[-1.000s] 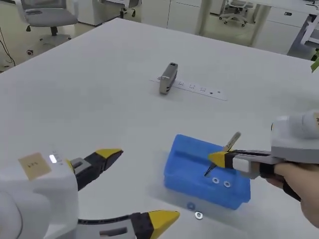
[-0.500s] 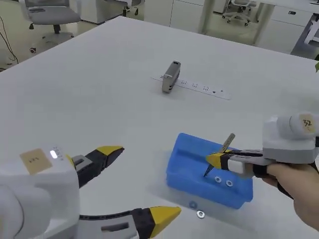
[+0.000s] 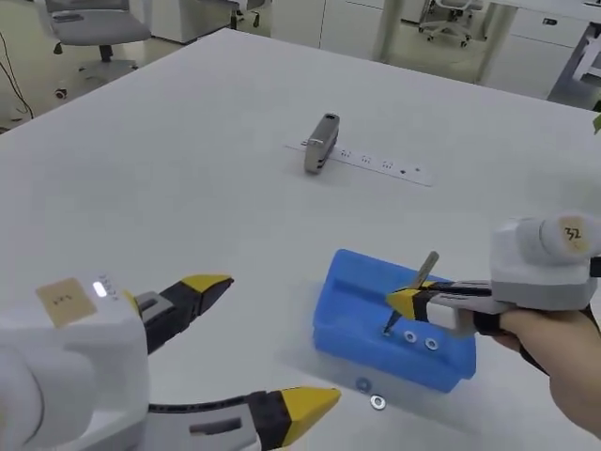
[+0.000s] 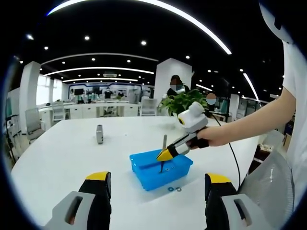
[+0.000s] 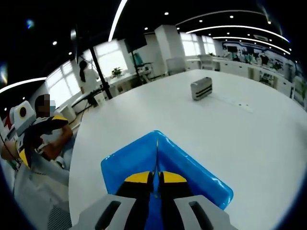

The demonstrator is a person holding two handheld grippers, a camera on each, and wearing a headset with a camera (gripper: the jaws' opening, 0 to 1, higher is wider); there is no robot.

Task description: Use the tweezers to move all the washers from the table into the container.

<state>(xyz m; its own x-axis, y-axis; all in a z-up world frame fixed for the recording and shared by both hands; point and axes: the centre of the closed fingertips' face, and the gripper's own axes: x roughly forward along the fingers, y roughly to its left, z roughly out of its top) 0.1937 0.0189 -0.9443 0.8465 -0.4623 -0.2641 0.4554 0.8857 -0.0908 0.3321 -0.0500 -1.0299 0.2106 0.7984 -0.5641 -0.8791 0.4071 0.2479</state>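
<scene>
The left tongs (image 3: 272, 340) are held wide open over the surface (image 3: 188, 169), with nothing grasped. Just right of their nearer tip, two washers (image 3: 377, 403) lie on the surface, beside the container (image 3: 376, 355). The right tongs (image 3: 402, 301) are clenched on the tweezers (image 3: 427, 268), whose tip is lowered inside the container, near two more washers there.
</scene>
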